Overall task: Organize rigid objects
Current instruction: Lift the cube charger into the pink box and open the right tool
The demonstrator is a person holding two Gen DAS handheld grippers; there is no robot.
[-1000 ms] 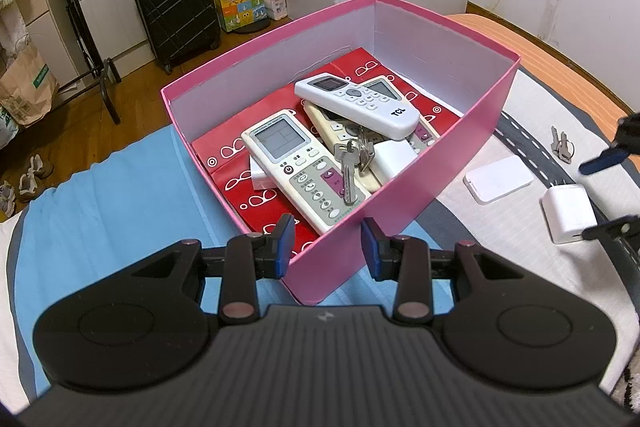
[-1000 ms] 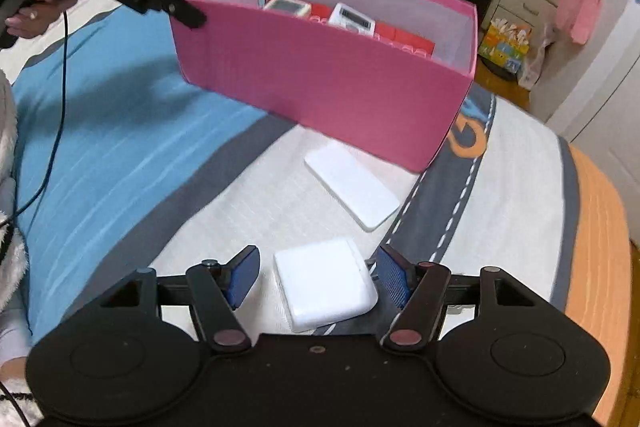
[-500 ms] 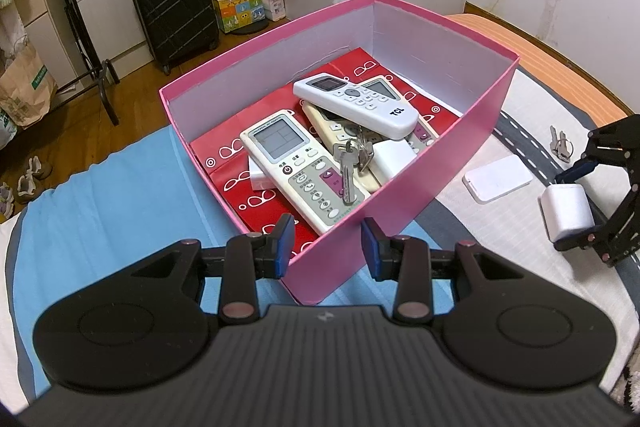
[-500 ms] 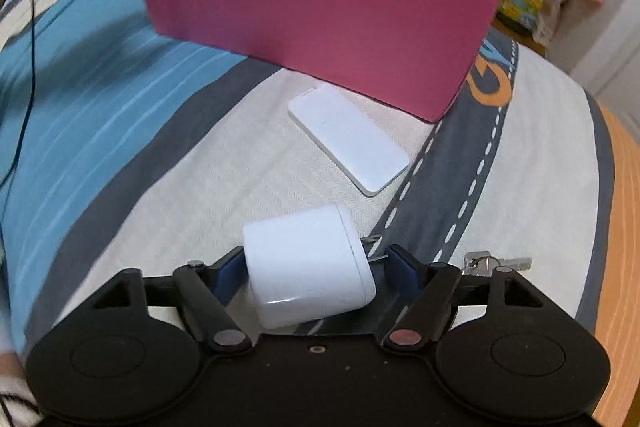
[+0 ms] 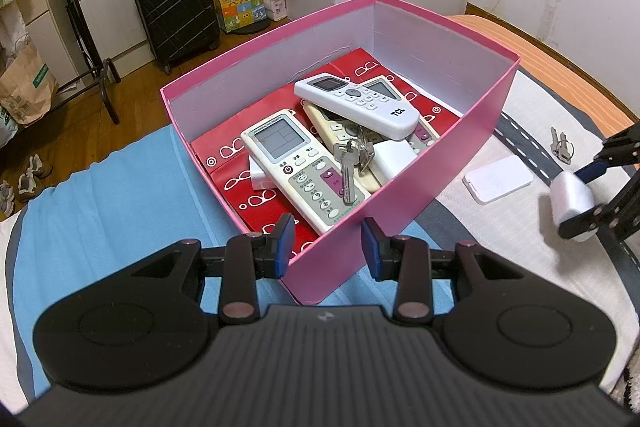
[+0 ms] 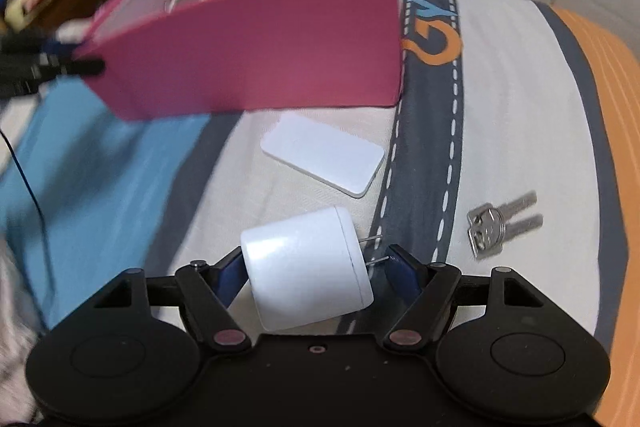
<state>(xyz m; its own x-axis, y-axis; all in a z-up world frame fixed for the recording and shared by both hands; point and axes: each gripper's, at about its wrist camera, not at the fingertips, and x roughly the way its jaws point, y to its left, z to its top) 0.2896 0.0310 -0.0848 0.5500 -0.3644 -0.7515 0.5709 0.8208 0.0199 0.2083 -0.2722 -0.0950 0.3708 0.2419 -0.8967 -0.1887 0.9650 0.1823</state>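
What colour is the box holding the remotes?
The box is pink outside and white inside, best seen in the left wrist view.

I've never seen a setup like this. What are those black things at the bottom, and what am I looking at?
No robot here: a person holds a two-fingered claw in each hand, each with a camera looking along its fingers. The left claw, in its own picture, is closed on the corner of a pink box holding remote controls and a key bunch. The right claw has a white charger between its jaws, which have just been opening; whether they grip it I cannot tell. A flat white case and loose keys lie on the bed.
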